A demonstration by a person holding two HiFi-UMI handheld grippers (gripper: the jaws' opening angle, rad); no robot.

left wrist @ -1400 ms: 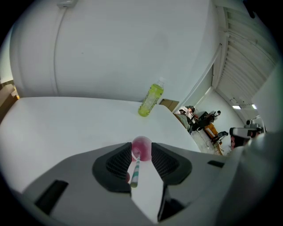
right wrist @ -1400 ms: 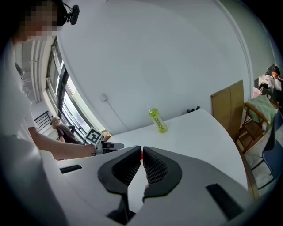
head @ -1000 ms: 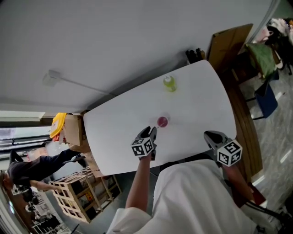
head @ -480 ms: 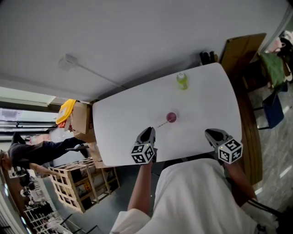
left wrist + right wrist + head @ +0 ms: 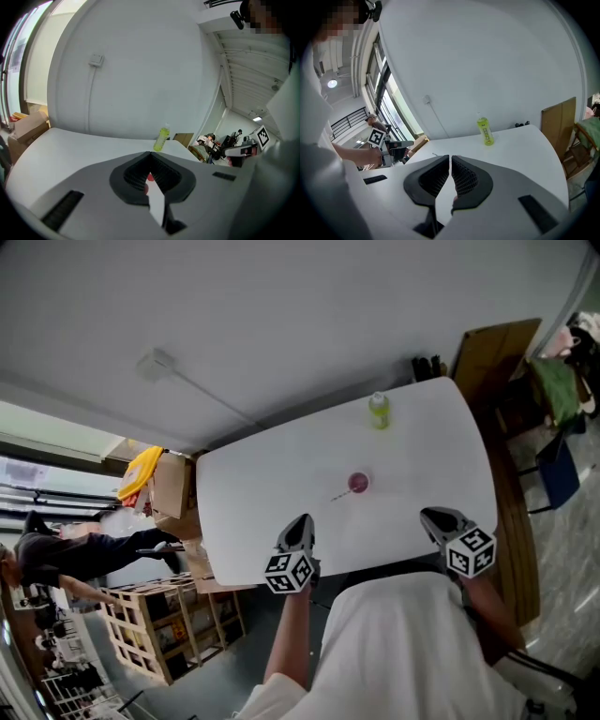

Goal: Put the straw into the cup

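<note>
Withdrawn from the small pink cup [image 5: 358, 483] on the white table [image 5: 253, 493], the left gripper [image 5: 300, 524] had just closed its jaws on nothing, the right gripper [image 5: 436, 518] likewise pinched together and empty; the thin straw [image 5: 339, 494] leaned in the cup, so insertion seemed done, leaving only retreat.

- the left tongs [image 5: 151, 155] cover the cup [image 5: 149, 177], leaving only a red sliver.
- in the head view the straw [image 5: 339, 494] is a faint line; where its end sits is too small to tell.
</note>
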